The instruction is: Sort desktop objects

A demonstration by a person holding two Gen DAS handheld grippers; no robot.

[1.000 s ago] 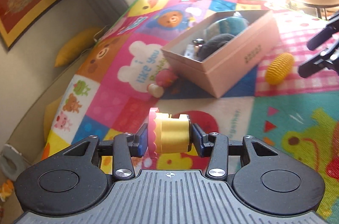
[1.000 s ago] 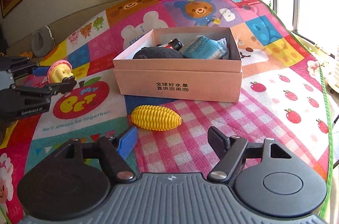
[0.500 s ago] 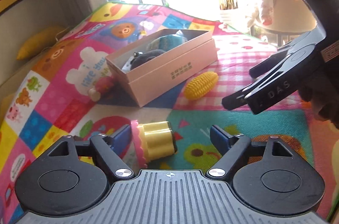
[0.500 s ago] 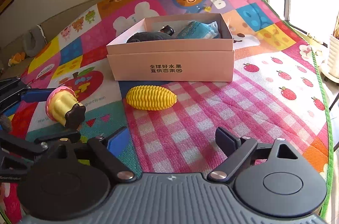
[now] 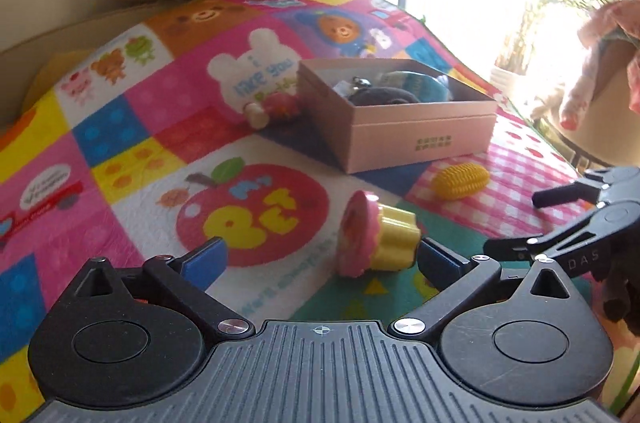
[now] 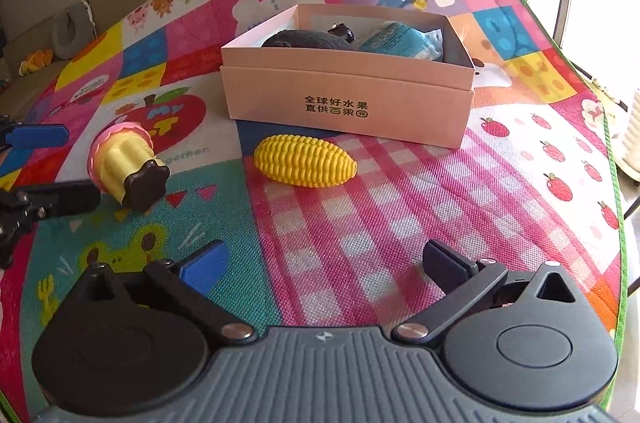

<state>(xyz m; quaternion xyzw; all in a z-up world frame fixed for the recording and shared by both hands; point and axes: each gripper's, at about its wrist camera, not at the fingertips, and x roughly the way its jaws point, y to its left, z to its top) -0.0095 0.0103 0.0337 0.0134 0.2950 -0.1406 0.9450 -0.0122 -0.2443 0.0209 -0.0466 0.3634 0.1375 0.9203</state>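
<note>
Sorting toys, we had both the left gripper (image 5: 320, 259) and right gripper (image 6: 322, 265) with jaws just spread and empty, the cupcake (image 5: 378, 239) and corn (image 6: 305, 161) lying unsorted on the mat (image 6: 400, 223) beside the part-filled box (image 6: 344, 105).

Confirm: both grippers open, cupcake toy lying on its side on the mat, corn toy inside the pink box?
Not quite: the corn toy is not inside the pink box; it lies on the mat just in front of it, as the right wrist view shows. The rest holds: the cupcake toy lies on its side, and the left gripper and right gripper are open.
</note>
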